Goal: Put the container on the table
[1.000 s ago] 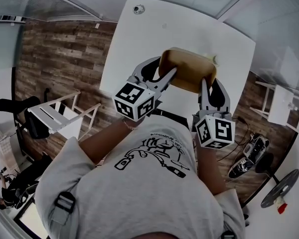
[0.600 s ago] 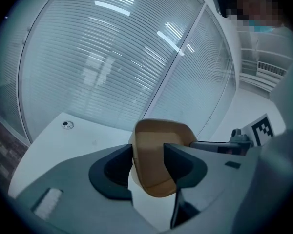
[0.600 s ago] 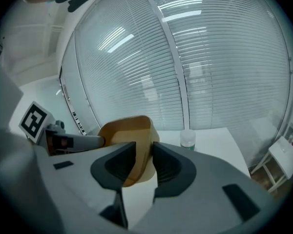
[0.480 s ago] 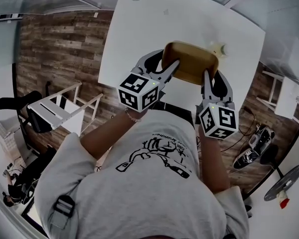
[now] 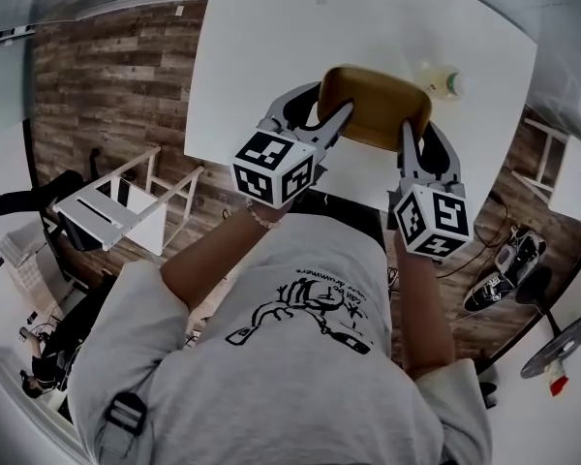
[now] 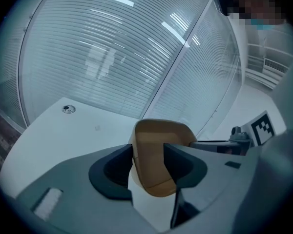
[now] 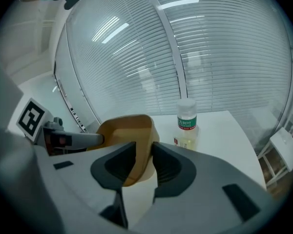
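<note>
Head view steeply downward; both gripper views close, level, sharing the container [image 5: 373, 105].

surface: white table [image 5: 271, 56] | on it: bottle [image 7: 187, 126] | far corner: round fitting [image 6: 68, 109]

Container [image 5: 373, 105]: I see one tan rounded-rectangular tub, open side up, roughly level, over the white table [image 5: 261, 76] near its front edge
</note>
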Motion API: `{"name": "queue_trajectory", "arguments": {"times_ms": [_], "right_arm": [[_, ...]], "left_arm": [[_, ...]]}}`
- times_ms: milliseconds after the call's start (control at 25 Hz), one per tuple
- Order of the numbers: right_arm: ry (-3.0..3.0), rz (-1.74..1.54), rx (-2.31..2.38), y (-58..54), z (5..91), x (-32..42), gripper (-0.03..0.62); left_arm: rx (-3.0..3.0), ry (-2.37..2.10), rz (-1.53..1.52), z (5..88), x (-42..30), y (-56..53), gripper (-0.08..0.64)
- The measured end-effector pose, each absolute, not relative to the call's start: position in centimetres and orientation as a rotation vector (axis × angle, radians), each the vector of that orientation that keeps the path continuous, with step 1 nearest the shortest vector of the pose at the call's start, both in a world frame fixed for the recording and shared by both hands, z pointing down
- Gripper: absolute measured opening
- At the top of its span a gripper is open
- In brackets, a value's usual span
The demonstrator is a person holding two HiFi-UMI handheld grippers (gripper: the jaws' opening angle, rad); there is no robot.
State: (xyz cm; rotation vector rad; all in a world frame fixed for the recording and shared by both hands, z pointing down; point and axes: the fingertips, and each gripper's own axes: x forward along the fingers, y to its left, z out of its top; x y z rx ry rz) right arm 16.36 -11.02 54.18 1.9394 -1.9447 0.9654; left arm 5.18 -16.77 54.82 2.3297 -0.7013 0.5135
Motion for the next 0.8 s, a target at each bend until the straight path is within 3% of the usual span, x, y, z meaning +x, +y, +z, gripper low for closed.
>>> {"name": "queue_trajectory", "arguments": {"times_ms": [800], "right_arm": [[-1.865, 1.091, 1.890, -11.7, 64.1, 16.7, 0.100]], "left_arm": [[2.290, -0.692, 0.606, 63.9, 5.5, -17.2, 0.187]]}}
